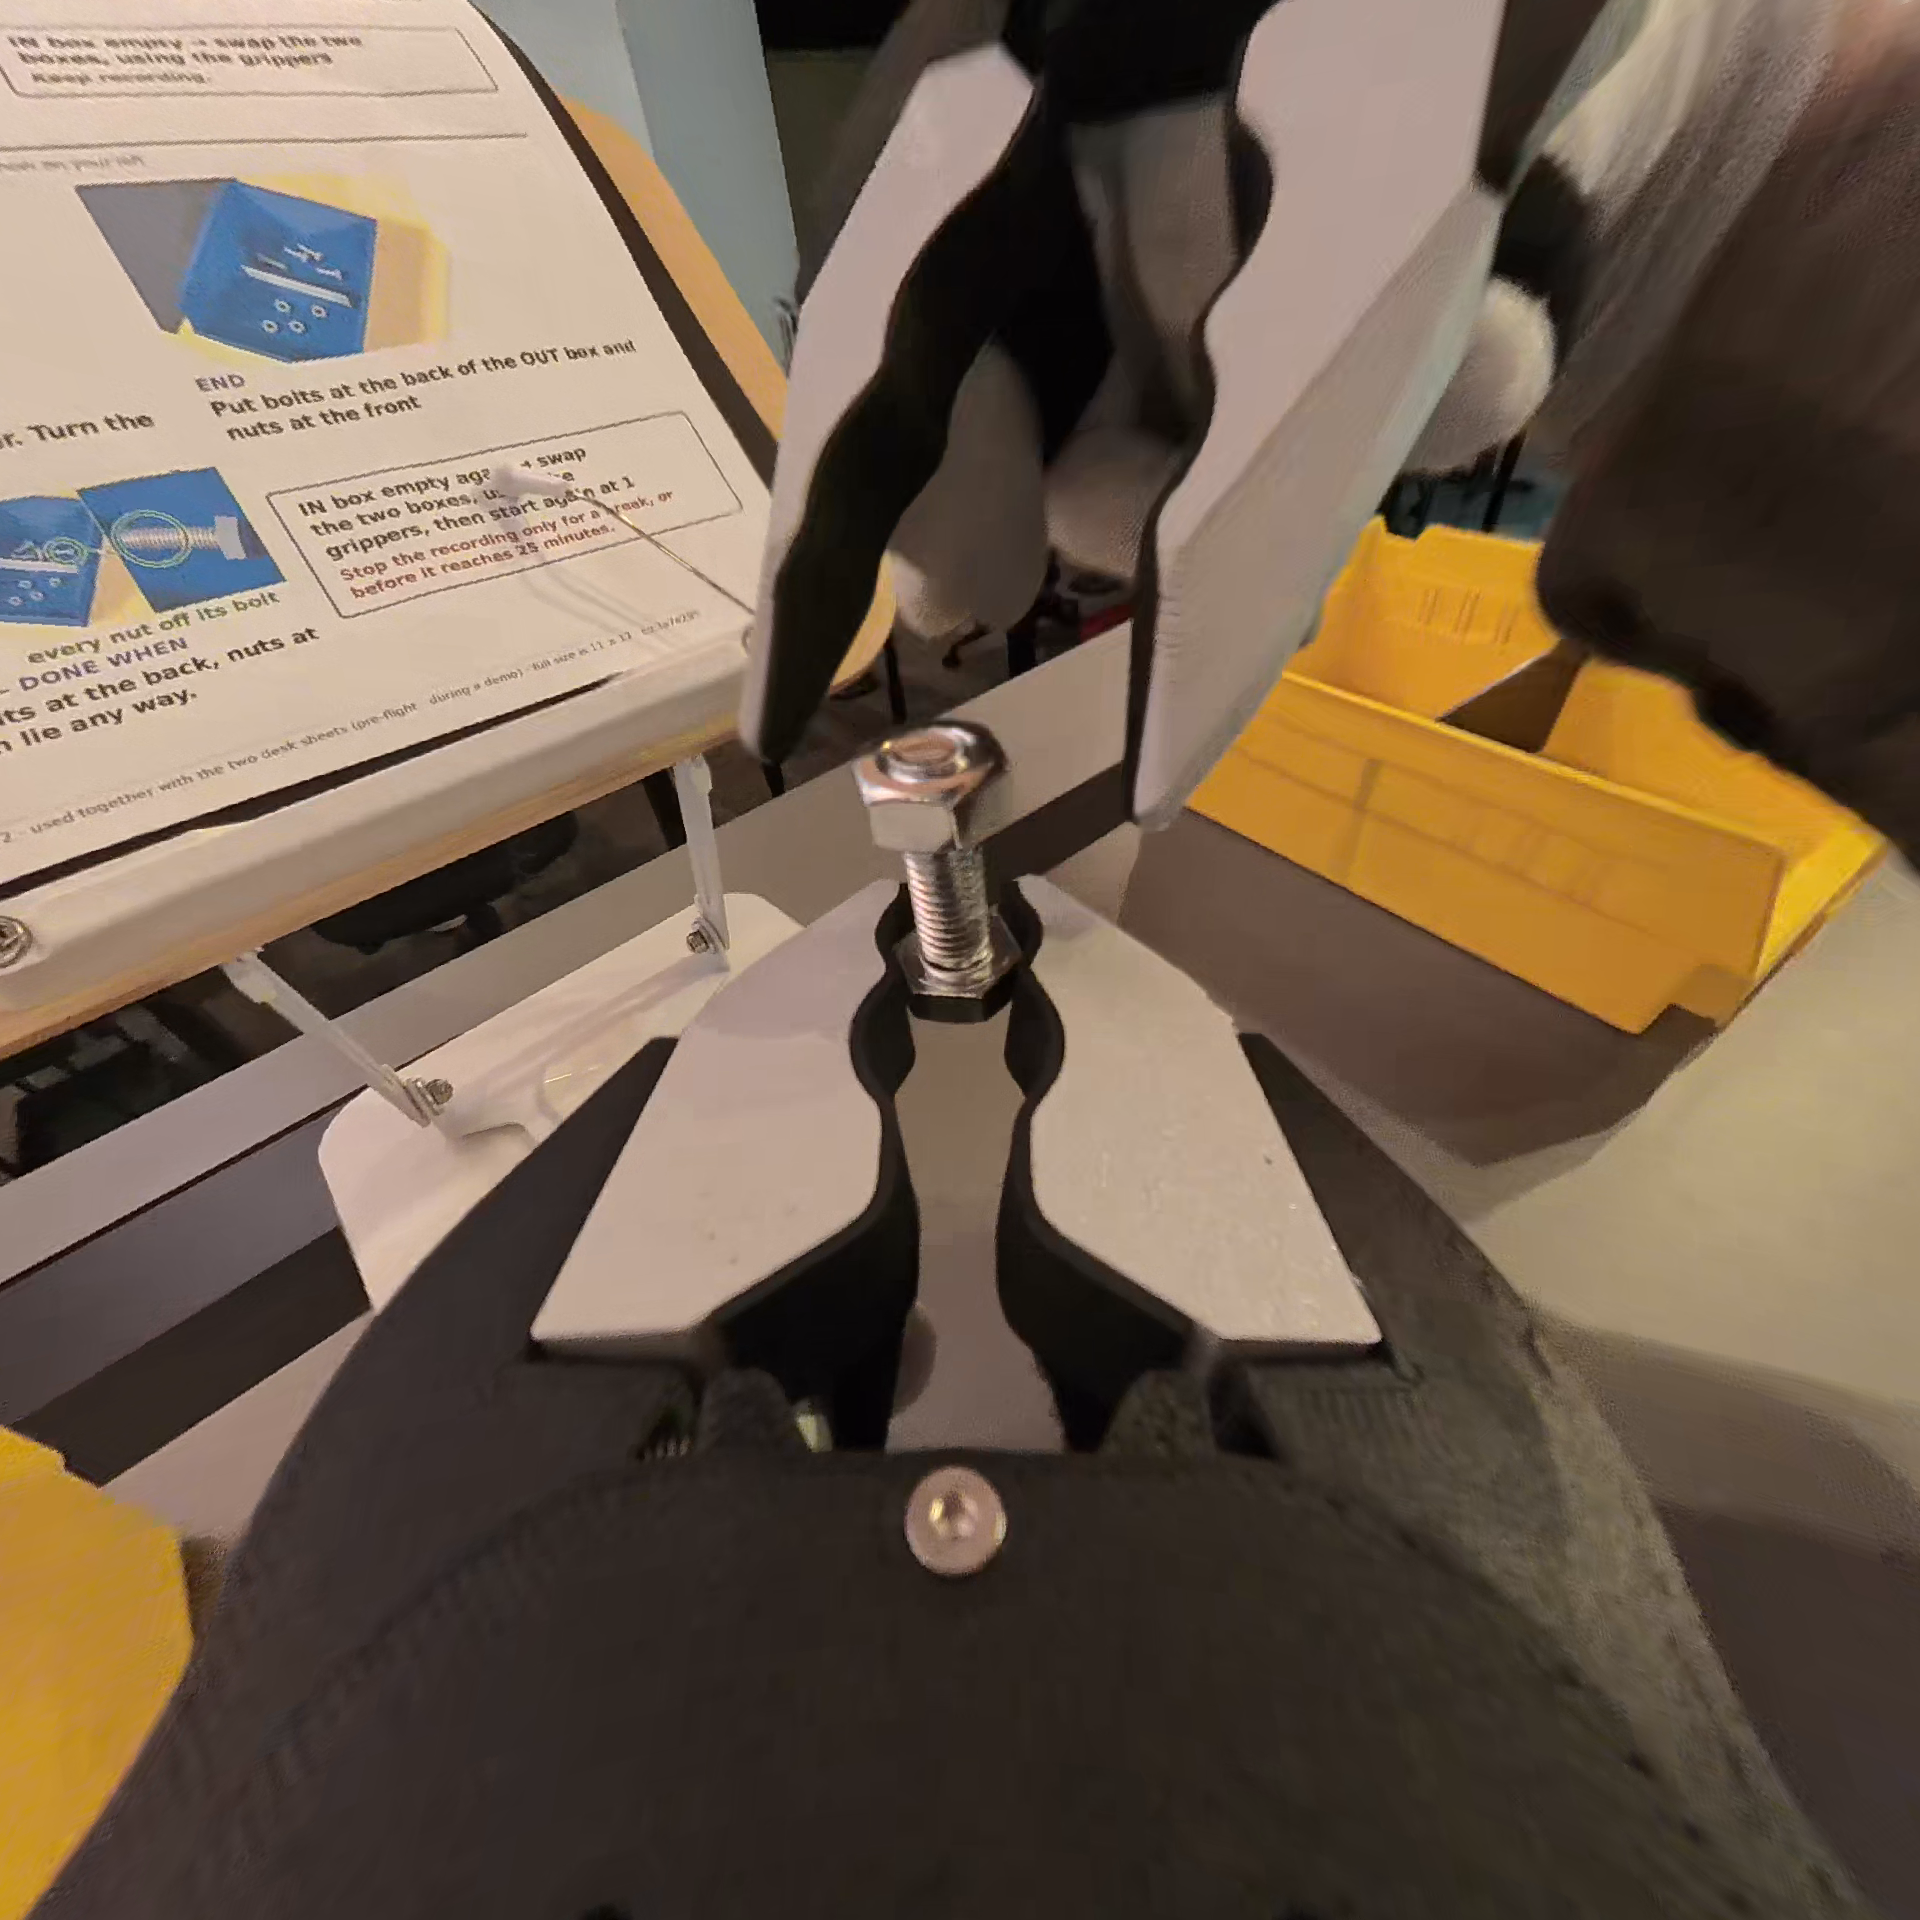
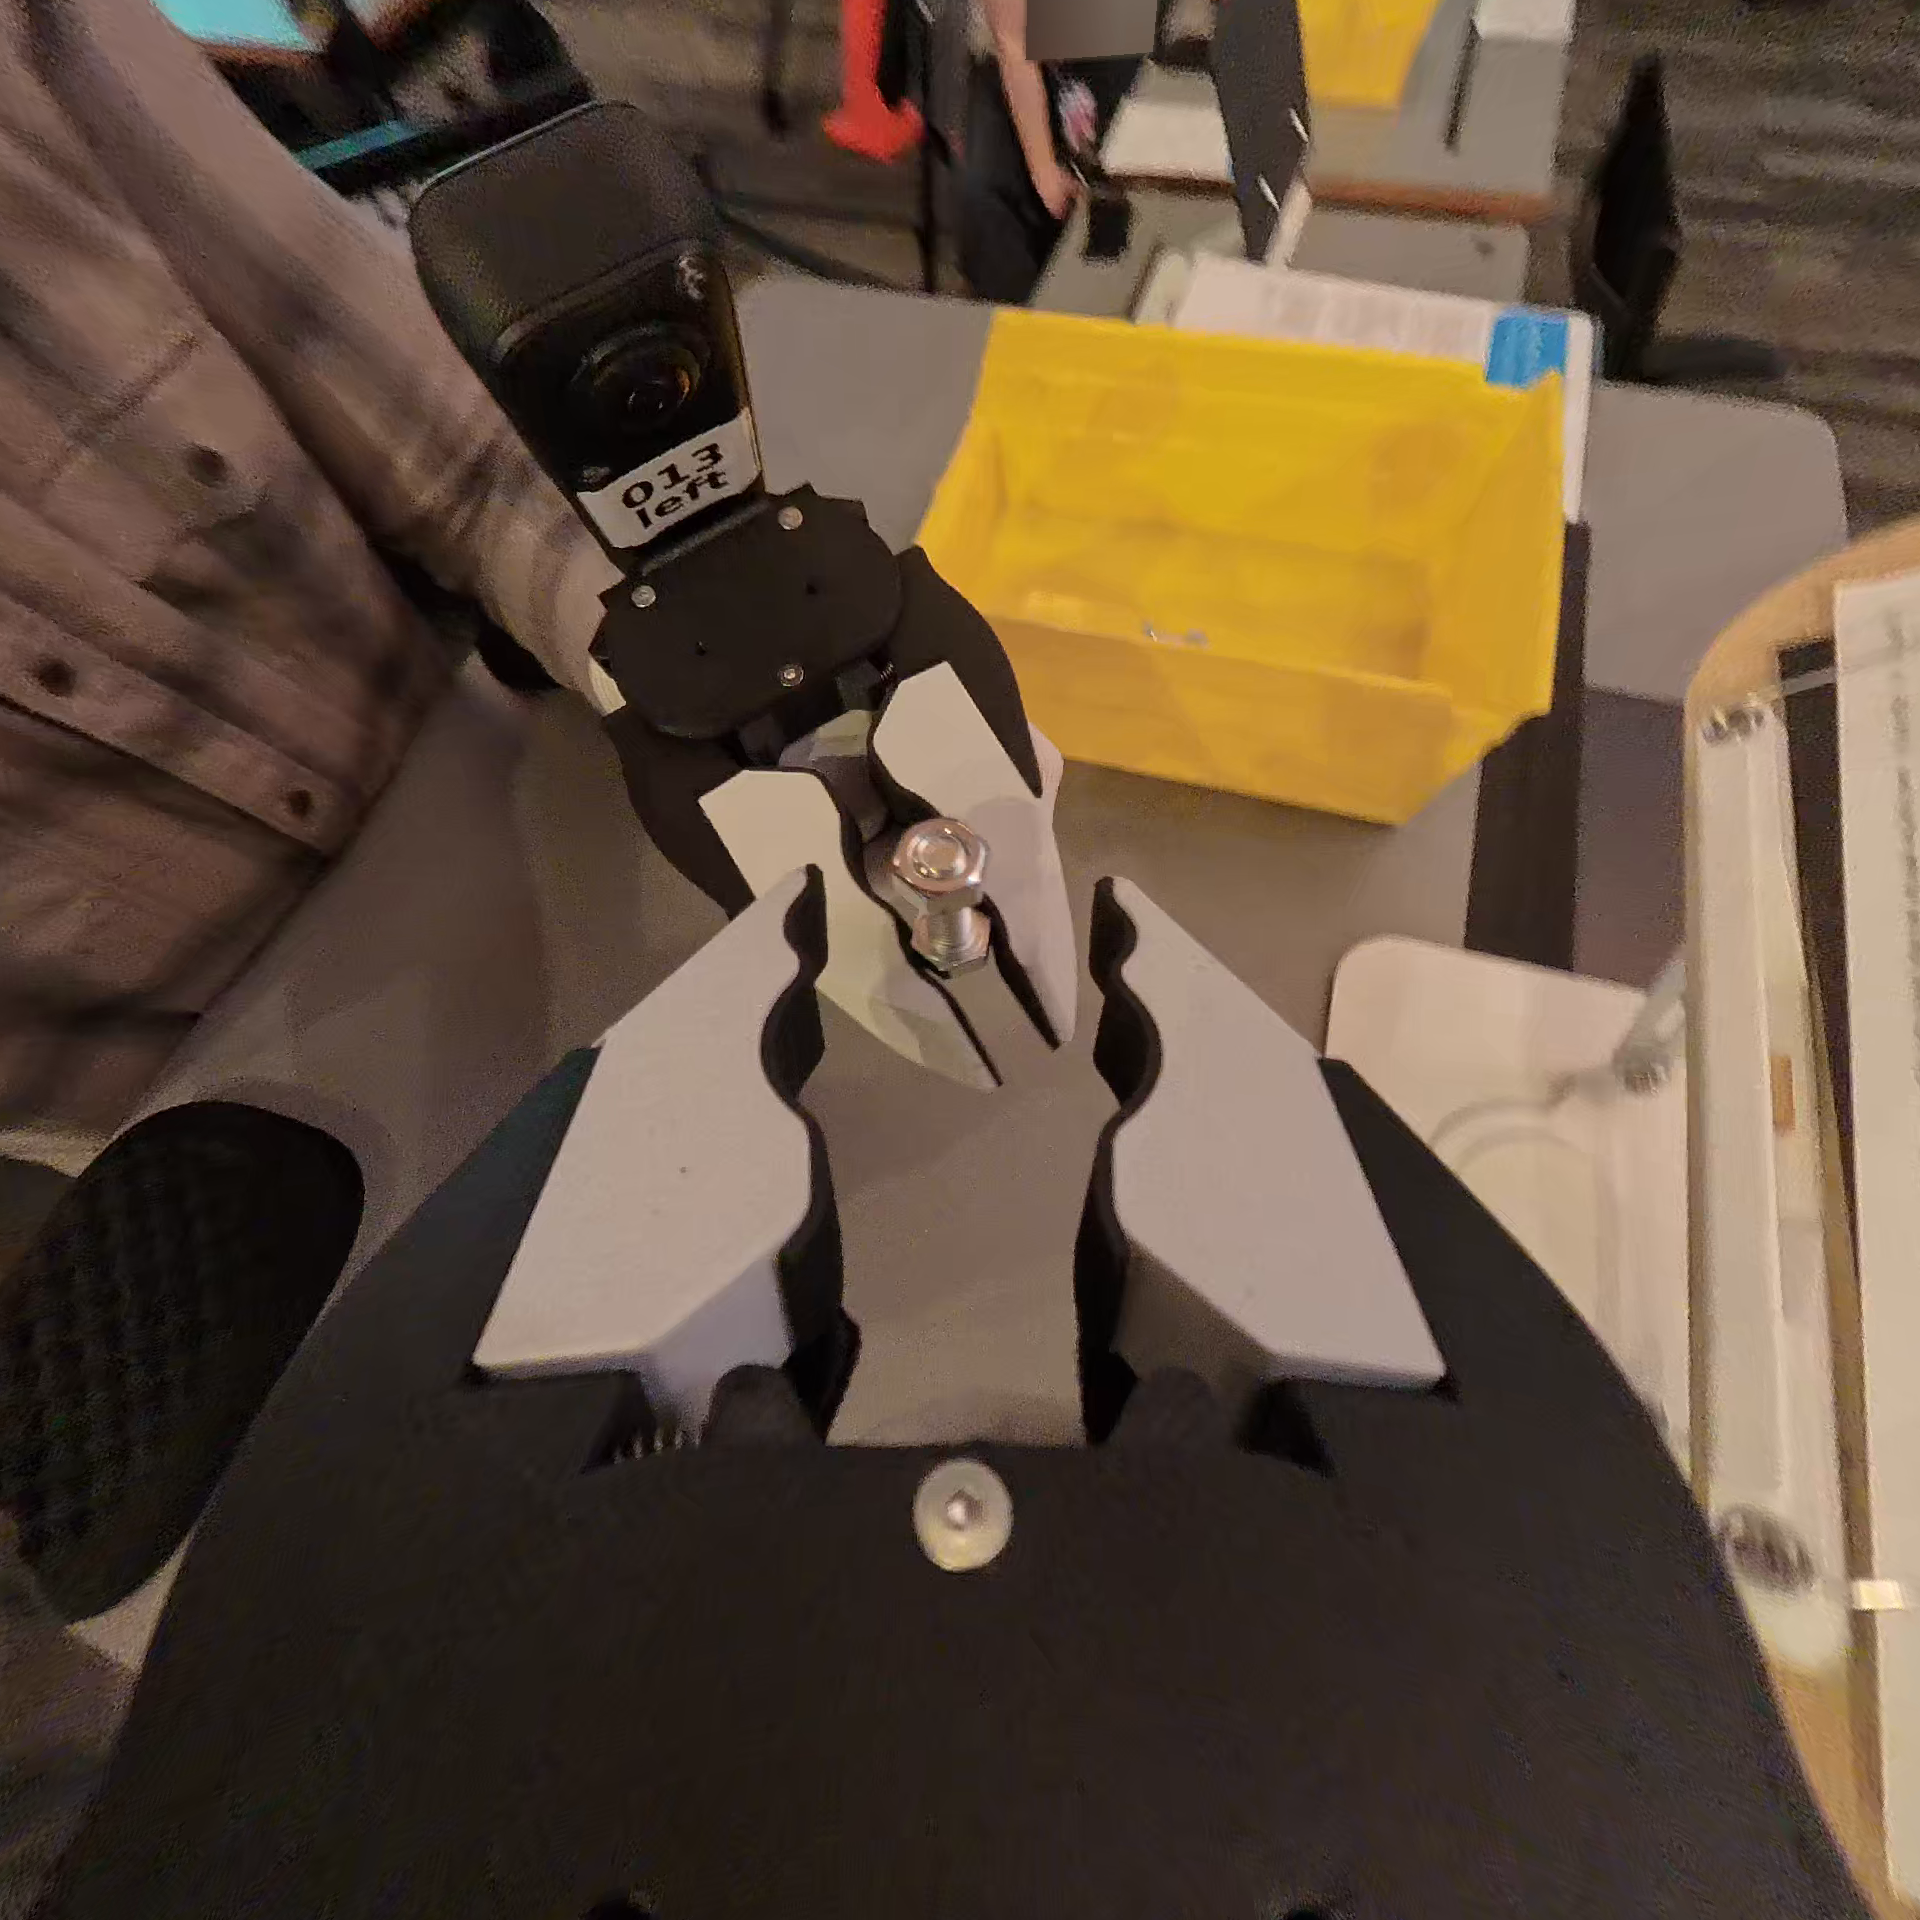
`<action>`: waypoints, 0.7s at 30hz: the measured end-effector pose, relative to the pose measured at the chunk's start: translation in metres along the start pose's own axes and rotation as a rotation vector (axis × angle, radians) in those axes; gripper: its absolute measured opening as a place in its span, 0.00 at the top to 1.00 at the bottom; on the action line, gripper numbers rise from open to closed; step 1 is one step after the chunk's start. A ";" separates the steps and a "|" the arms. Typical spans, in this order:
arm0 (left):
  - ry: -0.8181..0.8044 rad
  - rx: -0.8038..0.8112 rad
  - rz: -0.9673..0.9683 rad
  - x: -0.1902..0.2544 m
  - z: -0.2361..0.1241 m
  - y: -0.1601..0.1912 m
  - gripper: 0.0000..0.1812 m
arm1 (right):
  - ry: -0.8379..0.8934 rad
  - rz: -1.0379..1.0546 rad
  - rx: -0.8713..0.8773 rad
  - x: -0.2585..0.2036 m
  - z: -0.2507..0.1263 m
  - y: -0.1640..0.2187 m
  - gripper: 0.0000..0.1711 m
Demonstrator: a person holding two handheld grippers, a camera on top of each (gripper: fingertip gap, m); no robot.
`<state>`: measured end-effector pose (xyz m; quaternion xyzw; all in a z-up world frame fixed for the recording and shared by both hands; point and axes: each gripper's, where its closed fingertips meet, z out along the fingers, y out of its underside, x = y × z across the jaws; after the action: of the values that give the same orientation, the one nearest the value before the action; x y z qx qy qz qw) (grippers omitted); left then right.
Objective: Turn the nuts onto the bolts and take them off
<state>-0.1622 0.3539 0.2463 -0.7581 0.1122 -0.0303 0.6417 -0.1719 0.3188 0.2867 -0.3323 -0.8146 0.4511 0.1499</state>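
Observation:
My left gripper (image 1: 958,935) is shut on the head of a silver bolt (image 1: 943,914) and holds it upright above the grey table (image 1: 1558,1195). A hex nut (image 1: 928,795) sits at the top end of the thread. My right gripper (image 1: 961,774) comes down from above, open, with one finger on each side of the nut and apart from it. In the right wrist view my right gripper (image 2: 956,888) is open in front of the nut (image 2: 935,860), with the bolt (image 2: 951,940) below it in the left gripper (image 2: 1023,1060).
A yellow bin (image 1: 1507,831) stands behind on the right; in the right wrist view it (image 2: 1247,727) holds a small metal part (image 2: 1174,634). An instruction sheet on a tilted stand (image 1: 312,416) stands at the left. Another yellow bin corner (image 1: 73,1610) is near left. A person's sleeve (image 2: 156,520) is close by. The tips of one gripper are about 5 cm away from the tips of the other.

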 end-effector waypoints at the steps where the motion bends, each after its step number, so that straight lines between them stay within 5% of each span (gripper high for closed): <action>1: -0.008 -0.014 0.019 -0.001 0.001 0.003 0.92 | 0.066 0.032 -0.070 0.002 -0.002 0.005 0.73; 6: 0.010 -0.107 0.089 0.005 0.009 0.022 0.92 | 0.237 0.136 -0.301 -0.005 -0.005 0.017 0.73; 12: -0.038 -0.157 0.137 0.003 0.014 0.035 0.92 | 0.313 0.416 -0.354 0.000 0.003 0.026 0.80; 21: -0.072 -0.157 0.170 -0.002 0.013 0.034 0.92 | 0.351 0.518 -0.421 0.007 0.016 0.044 0.90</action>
<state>-0.1662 0.3616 0.2106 -0.7945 0.1548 0.0604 0.5841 -0.1679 0.3300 0.2408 -0.6231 -0.7403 0.2331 0.0967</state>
